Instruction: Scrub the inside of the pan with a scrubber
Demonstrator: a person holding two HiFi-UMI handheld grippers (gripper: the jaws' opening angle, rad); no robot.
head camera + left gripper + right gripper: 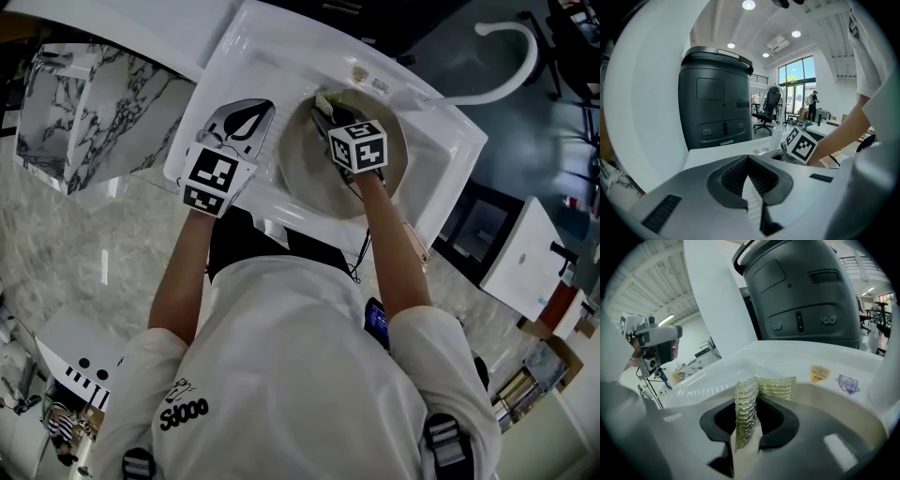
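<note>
Scrubber (774,387) pinched in right tongs (747,422); head view adds whole pan (305,173); left tongs (749,163) pressed together.

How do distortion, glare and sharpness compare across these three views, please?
Head view: evenly lit, sharp, little bending; the white sink reads bright. Left gripper view: strong fisheye with dark corners, ceiling lights blown out. Right gripper view: same fisheye curving the sink's edge; the scrubber in the right hand-held gripper is crisp.
</note>
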